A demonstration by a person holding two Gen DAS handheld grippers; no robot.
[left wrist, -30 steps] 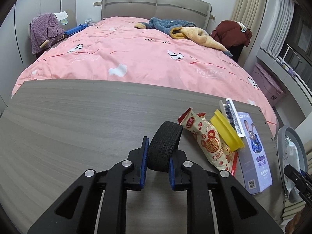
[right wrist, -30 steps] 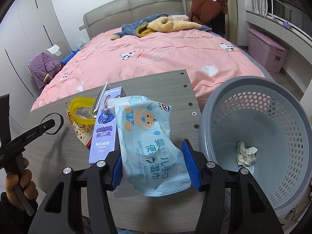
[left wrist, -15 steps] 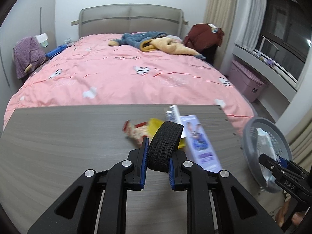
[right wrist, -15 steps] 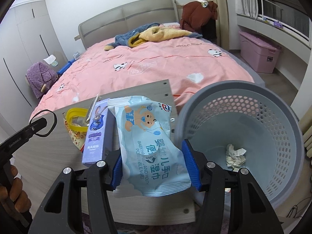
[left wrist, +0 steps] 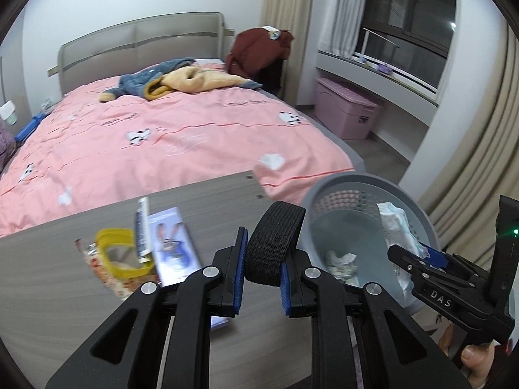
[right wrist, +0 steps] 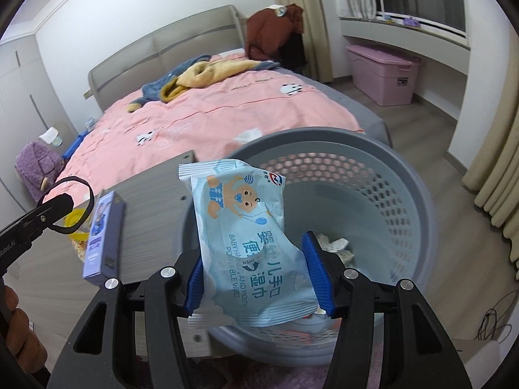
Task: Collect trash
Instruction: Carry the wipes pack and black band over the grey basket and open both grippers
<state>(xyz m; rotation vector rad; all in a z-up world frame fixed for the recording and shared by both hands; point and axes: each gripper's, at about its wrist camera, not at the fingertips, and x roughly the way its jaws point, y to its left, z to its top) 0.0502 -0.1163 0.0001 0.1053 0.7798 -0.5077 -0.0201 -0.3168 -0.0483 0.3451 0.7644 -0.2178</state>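
So a second ago the right gripper (right wrist: 256, 269) had the wipes pack (right wrist: 249, 246) over the table's right edge with the bin (right wrist: 405, 201) off to the side. Now the pack hangs over the bin's near rim, mostly above the opening. The jaws are clamped on both sides of the pack at a middling width, same grip as before, so nothing's been dropped yet.

The left gripper (left wrist: 261, 278) has swung right too. It was looking at the middle of the table, now it's at the table's right end with the bin just beyond its tips. It's squeezed narrow on a black band (left wrist: 275, 243), which sticks up between the pads.

In the bin: only a crumpled paper (right wrist: 337, 246) at the bottom. On the table near the right edge, a purple box (left wrist: 172, 246), a yellow lid (left wrist: 120, 253) and a snack wrapper (left wrist: 107, 275) are untouched.

My read: the pack is basically at the drop point, just let go. The band looks next in line. Then it's back for the table stuff.
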